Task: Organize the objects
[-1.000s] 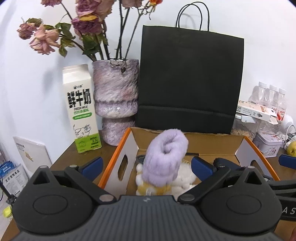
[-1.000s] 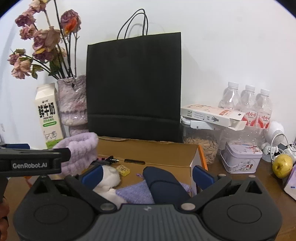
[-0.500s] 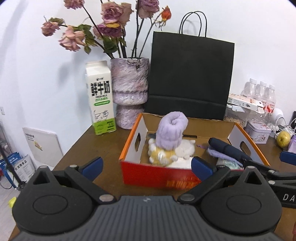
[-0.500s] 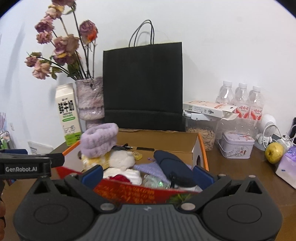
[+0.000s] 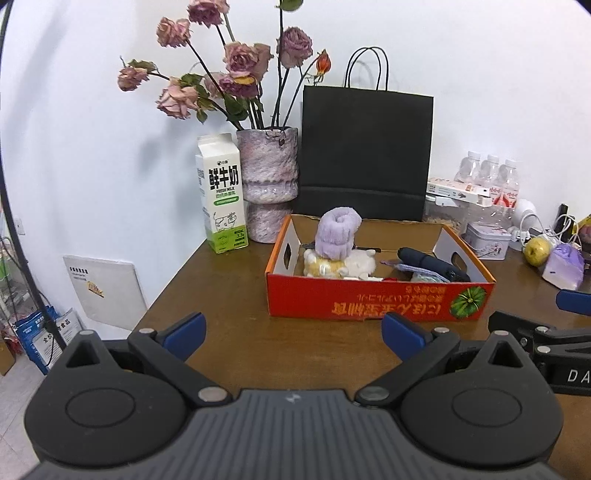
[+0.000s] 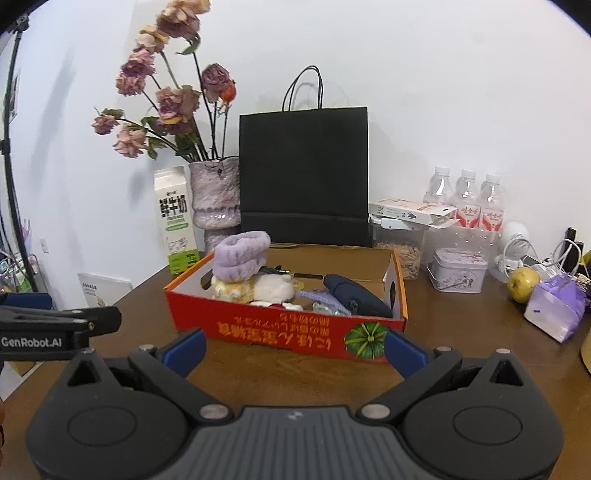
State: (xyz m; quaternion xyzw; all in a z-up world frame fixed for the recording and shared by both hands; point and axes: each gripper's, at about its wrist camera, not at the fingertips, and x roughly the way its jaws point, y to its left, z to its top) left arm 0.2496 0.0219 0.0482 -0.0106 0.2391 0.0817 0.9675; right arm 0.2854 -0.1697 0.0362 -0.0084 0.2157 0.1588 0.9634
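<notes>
**Red carton holds the sorted items**

Red-and-orange cardboard box (image 5: 376, 302) stands on the brown wooden table (image 5: 229, 332). Inside, a lilac fluffy headband (image 5: 338, 232) rests on a cream plush toy (image 5: 347, 264); a dark navy folded umbrella (image 5: 432, 263) lies to the right. Left gripper (image 5: 291, 328) and right gripper (image 6: 293, 345) hover before the box, jaws spread wide, empty. A black paper bag (image 5: 365, 155) stands behind.

red box (image 5: 369, 304) print blurred, topmost rose (image 5: 291, 3) cropped
</notes>
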